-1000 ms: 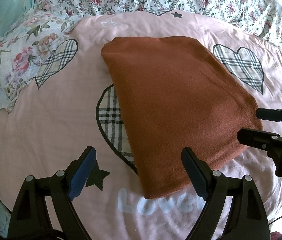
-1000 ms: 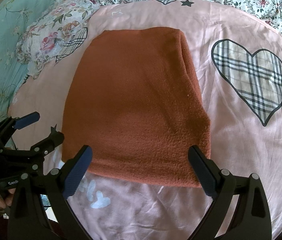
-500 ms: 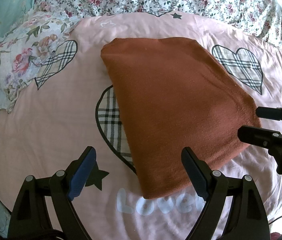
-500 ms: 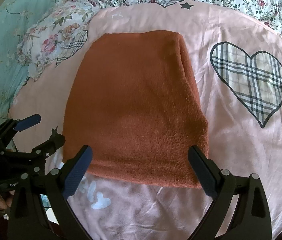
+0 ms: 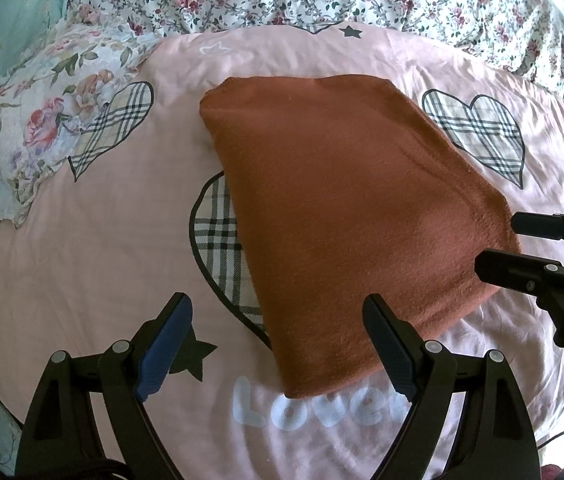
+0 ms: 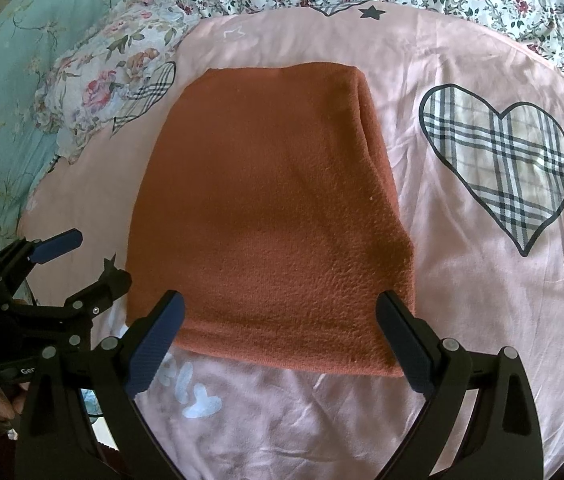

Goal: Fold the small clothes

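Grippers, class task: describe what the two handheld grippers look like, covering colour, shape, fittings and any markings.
Both the left gripper and right gripper are black, with two splayed, tapering fingers lined with ribbed dark-blue pads and silver pivot bolts. White lettering, partly cut off, marks the left gripper's body in the right wrist view.

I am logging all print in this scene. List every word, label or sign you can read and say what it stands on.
"Love" then a letter hidden behind a finger, in white on the pink bedsheet, just below the folded rust-brown garment.
"Ge", cut off, in white on the left gripper body in the right wrist view.
White marks near the right gripper on the sheet: partly hidden, unreadable.
A white mark on the right gripper's body in the left wrist view: cut off, unreadable.
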The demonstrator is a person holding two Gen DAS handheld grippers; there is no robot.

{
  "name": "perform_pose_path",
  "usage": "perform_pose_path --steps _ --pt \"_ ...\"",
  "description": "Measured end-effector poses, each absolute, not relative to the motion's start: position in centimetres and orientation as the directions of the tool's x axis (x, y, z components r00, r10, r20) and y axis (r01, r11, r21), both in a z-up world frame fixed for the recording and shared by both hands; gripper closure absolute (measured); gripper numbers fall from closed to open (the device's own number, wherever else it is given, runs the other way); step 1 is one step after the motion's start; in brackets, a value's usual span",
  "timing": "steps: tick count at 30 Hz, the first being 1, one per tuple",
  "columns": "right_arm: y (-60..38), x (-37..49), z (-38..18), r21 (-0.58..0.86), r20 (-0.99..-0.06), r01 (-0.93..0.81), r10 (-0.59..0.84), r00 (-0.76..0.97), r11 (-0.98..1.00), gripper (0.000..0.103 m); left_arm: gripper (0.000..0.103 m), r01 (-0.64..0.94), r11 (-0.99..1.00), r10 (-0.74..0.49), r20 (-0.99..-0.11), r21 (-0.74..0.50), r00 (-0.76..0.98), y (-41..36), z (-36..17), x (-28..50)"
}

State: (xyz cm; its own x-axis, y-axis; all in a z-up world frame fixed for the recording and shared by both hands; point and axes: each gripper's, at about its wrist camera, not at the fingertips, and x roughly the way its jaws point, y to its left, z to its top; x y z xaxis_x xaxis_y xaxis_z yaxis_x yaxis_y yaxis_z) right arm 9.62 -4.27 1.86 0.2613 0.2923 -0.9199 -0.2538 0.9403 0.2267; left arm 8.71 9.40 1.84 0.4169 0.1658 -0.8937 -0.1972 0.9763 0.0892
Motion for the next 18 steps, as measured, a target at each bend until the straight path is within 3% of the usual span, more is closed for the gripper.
perform_pose_path --steps 18 --pt "-4.31 9.54 2.16 0.233 -0.915 -0.243 0.297 0.274 0.942 0.007 0.016 -0.192 0.978 0.161 -0.894 0.086 0.418 9.44 2.07 9.12"
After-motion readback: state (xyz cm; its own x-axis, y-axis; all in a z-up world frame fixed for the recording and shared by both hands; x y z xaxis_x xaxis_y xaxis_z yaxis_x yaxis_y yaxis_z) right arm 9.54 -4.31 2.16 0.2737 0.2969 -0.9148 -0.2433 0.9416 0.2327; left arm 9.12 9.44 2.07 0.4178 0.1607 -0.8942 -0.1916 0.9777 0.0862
